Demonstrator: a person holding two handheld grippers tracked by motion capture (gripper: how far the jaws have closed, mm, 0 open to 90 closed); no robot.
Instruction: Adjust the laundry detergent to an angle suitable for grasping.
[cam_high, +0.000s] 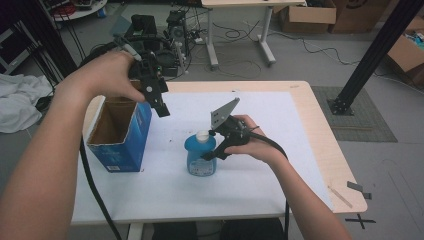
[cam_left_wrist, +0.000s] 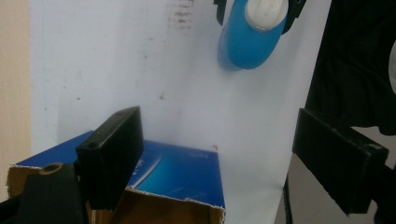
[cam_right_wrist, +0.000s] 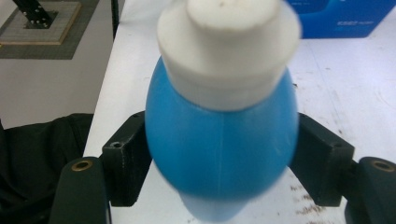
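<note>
High view: blue bottle (cam_high: 201, 159) stands upright on the white table (cam_high: 280, 165), just right of the open blue box (cam_high: 120, 132).
Right gripper (cam_high: 212, 152) brackets its neck, 2 jaws spread, apparently not pressing; left gripper (cam_high: 159, 102) hangs empty and open above the box.

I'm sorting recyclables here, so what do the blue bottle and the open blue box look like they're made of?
The blue bottle looks like smooth, slightly translucent plastic with an opaque white plastic cap; a faint mould seam runs down its body. The box looks like cardboard: glossy blue print outside, raw brown inside, with a torn, fibrous top edge.
</note>
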